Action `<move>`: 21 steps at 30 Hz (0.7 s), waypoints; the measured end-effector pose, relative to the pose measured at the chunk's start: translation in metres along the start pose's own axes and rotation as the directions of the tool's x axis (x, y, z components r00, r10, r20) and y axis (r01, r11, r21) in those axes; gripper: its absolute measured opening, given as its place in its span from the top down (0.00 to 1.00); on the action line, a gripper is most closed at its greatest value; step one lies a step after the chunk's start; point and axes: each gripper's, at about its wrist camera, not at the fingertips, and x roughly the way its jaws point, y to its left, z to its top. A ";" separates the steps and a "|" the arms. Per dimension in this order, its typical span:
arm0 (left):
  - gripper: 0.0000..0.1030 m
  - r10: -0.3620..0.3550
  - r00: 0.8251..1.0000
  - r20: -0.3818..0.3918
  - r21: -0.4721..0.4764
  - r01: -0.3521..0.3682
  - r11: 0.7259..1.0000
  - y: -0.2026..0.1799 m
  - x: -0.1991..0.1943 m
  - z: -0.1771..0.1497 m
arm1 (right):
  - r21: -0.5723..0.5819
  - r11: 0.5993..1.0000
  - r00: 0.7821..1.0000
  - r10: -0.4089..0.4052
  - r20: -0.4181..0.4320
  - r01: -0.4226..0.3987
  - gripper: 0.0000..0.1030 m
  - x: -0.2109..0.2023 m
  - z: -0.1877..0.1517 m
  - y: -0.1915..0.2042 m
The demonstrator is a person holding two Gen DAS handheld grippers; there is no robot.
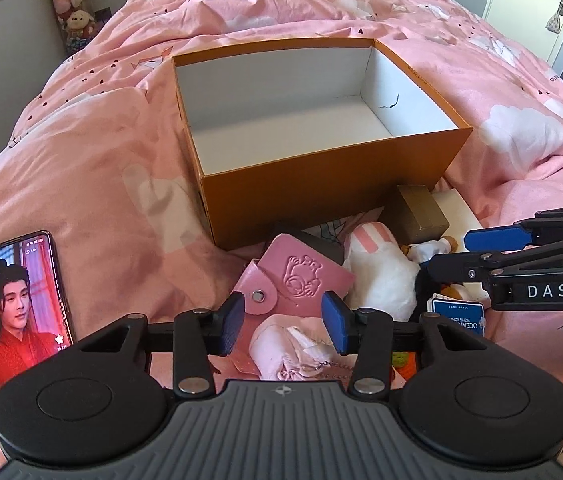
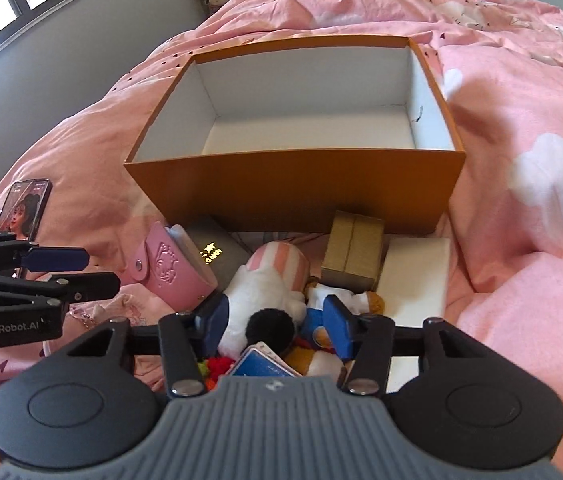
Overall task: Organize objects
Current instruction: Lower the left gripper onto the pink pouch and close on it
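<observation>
An open orange box with a white, bare inside stands on the pink bed. In front of it lies a heap: a pink snap wallet, a white plush with pink stripes, a gold carton, a grey case, a white flat box, a blue card pack and a pale pink pouch. My left gripper hovers open over the wallet's near edge and the pouch. My right gripper is open, with the white plush's black tail between its pads.
A phone with a lit screen lies on the bedspread at the left. Each gripper shows from the side in the other's view: the right gripper and the left gripper. Stuffed toys stand in the far corner; a door is at the right.
</observation>
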 end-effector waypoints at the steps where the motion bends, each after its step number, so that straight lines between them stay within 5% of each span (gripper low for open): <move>1: 0.48 -0.002 1.000 -0.008 0.003 0.002 1.000 0.002 0.002 0.001 | -0.004 1.000 1.000 0.016 -0.009 -0.016 0.48 0.003 0.003 0.002; 9: 0.48 -0.163 0.976 -0.147 -0.075 0.153 0.985 0.022 0.013 0.004 | -0.045 0.990 0.987 0.126 -0.100 -0.131 0.56 0.030 0.020 0.023; 15: 0.46 -0.222 0.950 -0.218 -0.148 0.193 0.970 0.029 0.019 0.003 | -0.065 0.981 0.970 0.167 -0.178 -0.181 0.60 0.043 0.012 0.039; 21: 0.39 -0.207 0.943 -0.262 -0.161 0.168 0.973 0.031 0.034 -0.002 | -0.039 0.984 0.965 0.162 -0.206 -0.173 0.63 0.048 0.008 0.034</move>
